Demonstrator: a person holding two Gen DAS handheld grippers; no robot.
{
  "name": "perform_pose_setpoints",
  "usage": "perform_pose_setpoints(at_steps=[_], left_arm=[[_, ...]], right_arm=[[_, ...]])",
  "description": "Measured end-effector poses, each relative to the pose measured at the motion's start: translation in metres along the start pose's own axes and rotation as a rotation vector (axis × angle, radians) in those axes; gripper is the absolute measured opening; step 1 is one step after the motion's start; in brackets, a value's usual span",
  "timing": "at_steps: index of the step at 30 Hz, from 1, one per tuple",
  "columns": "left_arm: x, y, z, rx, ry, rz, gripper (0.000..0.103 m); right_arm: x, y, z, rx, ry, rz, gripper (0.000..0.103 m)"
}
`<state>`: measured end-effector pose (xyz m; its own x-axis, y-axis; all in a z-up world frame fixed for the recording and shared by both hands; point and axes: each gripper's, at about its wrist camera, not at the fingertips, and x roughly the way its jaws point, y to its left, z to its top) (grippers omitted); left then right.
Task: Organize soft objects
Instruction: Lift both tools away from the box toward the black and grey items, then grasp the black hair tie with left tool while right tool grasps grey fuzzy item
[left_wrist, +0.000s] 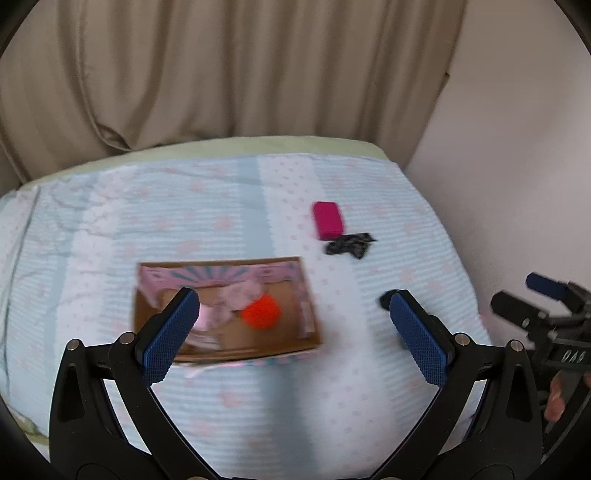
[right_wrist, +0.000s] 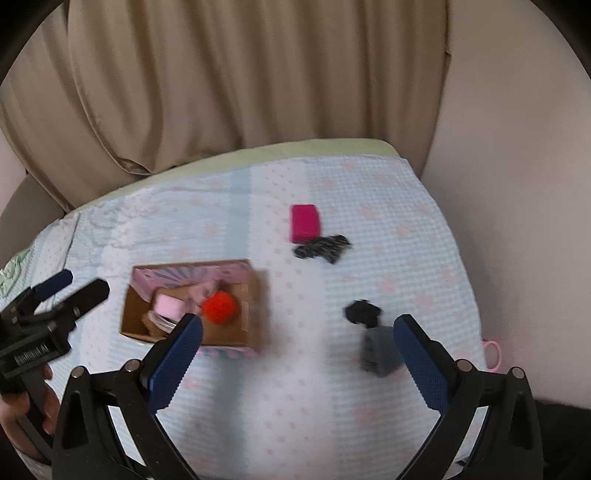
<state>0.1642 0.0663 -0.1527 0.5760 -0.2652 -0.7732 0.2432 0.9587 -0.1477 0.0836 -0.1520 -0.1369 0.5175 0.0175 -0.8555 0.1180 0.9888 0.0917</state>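
Observation:
A cardboard box (left_wrist: 295, 273) (right_wrist: 255, 295) lies on the bed and holds an orange pompom (left_wrist: 260, 313) (right_wrist: 218, 306) and pink soft items (left_wrist: 240, 295) (right_wrist: 168, 306). A magenta sponge block (left_wrist: 328, 219) (right_wrist: 305, 222) and a dark patterned cloth (left_wrist: 349, 244) (right_wrist: 323, 248) lie beyond it. A small black soft piece (right_wrist: 362, 312) (left_wrist: 386, 300) and a grey object (right_wrist: 380, 352) lie near the right. My left gripper (left_wrist: 295, 328) is open and empty above the box's near side. My right gripper (right_wrist: 295, 354) is open and empty, near the grey object.
The bed has a light blue and pink patterned cover (left_wrist: 258, 398) (right_wrist: 295, 406). Beige curtains (left_wrist: 221, 66) hang behind; a pale wall (left_wrist: 517, 166) is to the right. A pink loop (right_wrist: 493, 352) sits at the bed's right edge.

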Motion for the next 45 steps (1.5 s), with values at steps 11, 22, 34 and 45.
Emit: perform_pose_setpoints(at_steps=[11,22,34,45], left_arm=[[0.086,-0.127,-0.001,-0.003,0.137,-0.045,0.103],[0.218,-0.185,-0.012,0.08,0.394,-0.121,0.102],[0.353,-0.214,-0.043,0.212,0.624,-0.173,0.102],[0.412,-0.23,-0.077,0.253,0.707,-0.198,0.078]], right_arm=[[0.045,-0.116,-0.019,-0.05,0.122,0.009,0.102],[0.129,-0.16,-0.049,-0.034,0.254,0.058,0.102],[0.224,-0.169,-0.081,0.058,0.342,0.083,0.102],[0.269,-0.17,-0.097,0.095,0.371,0.08,0.101]])
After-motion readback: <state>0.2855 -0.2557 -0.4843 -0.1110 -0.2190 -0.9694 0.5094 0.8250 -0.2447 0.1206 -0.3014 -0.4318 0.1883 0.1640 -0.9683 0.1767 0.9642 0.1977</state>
